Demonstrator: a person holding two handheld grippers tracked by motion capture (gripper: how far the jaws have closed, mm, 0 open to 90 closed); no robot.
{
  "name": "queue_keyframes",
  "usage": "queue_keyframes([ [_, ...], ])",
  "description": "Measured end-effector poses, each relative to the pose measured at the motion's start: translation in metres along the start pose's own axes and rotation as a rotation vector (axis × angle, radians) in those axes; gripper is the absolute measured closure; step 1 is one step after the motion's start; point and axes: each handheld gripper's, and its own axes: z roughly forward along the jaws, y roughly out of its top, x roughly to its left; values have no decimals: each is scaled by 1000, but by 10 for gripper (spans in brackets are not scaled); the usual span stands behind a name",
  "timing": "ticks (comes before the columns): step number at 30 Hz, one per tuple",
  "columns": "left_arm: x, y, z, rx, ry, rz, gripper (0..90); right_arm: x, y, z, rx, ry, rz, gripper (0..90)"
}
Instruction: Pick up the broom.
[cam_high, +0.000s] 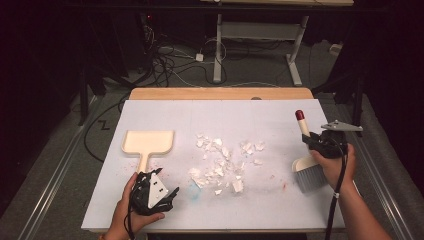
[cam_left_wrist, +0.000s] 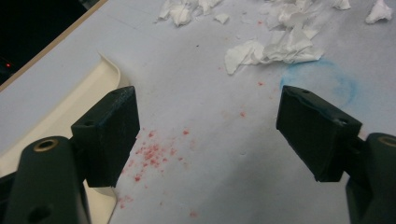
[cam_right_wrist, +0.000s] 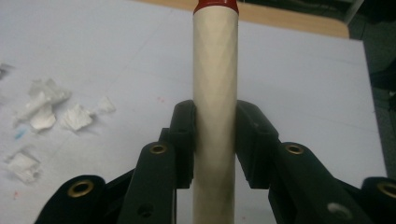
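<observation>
High view, scene: a heap of torn paper scraps (cam_high: 222, 162) lies mid-board on the white table (cam_high: 150, 210); every place below is given from that heap.
Brush: well to the right of the heap, cream handle (cam_high: 303, 127) with a red tip pointing up and away, grey bristles (cam_high: 310, 178) low, whether touching the board or just clear of it I cannot tell.
Right gripper (cam_high: 320, 144): clamped on the brush handle; in the right gripper view both pads press the handle (cam_right_wrist: 215, 84) from either side, above its middle.
Dustpan (cam_high: 148, 141): left of the heap, flat on the board, its stem toward the person.
Left gripper (cam_high: 152, 192): jaws spread wide with nothing between them, low over the board, just beside the dustpan's stem, near-left of the heap.
Step in hand, judged: carrying the brush to the heap's right edge.
Doing it well: keep the grip firm, lay the bristles flat behind the farthest scraps, sweep in short strokes toward the dustpan.
Right hand pose: forearm in from below, wrist bent inward.
</observation>
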Motion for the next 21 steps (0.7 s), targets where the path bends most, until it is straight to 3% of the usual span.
queue_keyframes([
  [5, 1, 2, 1, -18, -28, -40, 203, 3, 5, -12, -60, 27, -1, 708],
  [8, 0, 6, 1, -38, -71, -105, 198, 11, 8, -21, -94, 49, -18, 709],
  [11, -3, 13, -1, -65, -103, -133, 192, 19, 13, -32, -139, 74, -22, 709],
  [18, -21, 34, 1, -89, -153, -86, 193, 43, 24, -57, -234, 119, -55, 709],
  [20, -31, 48, 5, -107, -186, -61, 193, 56, 29, -67, -267, 154, -73, 710],
  [21, -31, 48, 5, -107, -186, -61, 193, 61, 30, -69, -278, 167, -83, 709],
])
